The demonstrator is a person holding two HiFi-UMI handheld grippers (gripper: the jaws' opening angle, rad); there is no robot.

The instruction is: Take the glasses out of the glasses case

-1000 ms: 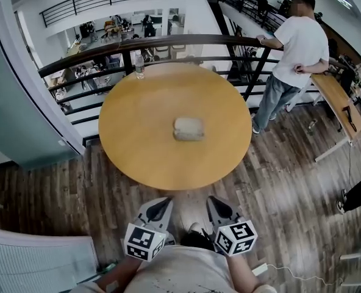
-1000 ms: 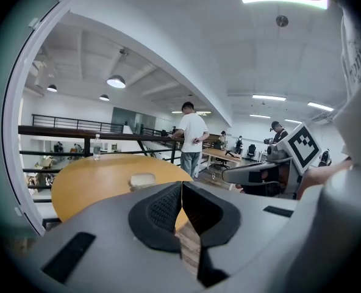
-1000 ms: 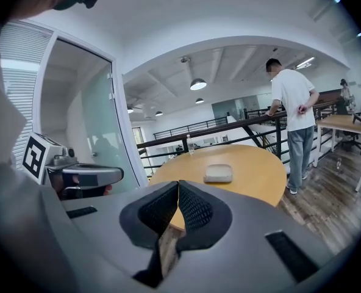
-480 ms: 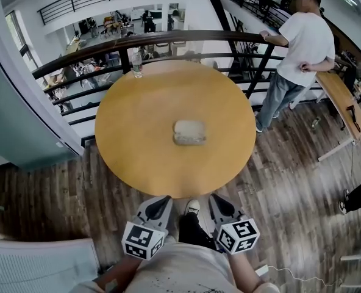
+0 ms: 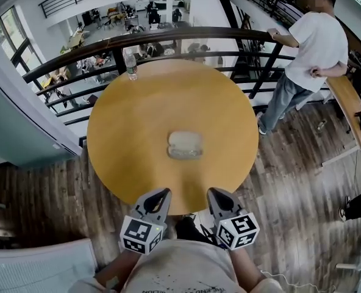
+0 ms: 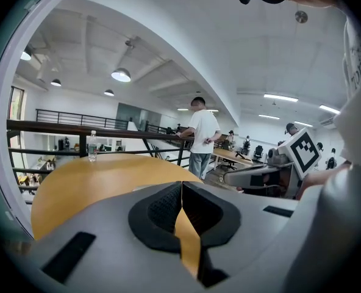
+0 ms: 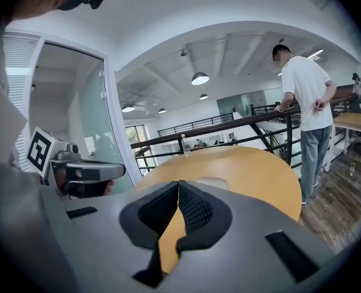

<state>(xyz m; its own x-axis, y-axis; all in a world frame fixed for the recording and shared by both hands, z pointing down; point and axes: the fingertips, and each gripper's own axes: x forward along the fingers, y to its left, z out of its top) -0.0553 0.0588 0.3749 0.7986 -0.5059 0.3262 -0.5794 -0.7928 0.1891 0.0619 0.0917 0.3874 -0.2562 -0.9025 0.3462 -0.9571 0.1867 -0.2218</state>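
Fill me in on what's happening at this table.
A person stands at the near edge of the round table, a gripper in each hand. The left gripper and right gripper are both held low by the body, jaws together on nothing. The glasses case lies near the table's middle, apparently closed and untouched. A water bottle stands at the far edge by the railing. The task has not begun.

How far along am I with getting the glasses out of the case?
Done: nothing yet; the glasses case looks shut in the middle of the table, no glasses showing. In hand: nothing; the left gripper and right gripper are shut, empty, at the table's near edge. Left: reach the case, open it, lift the glasses out.
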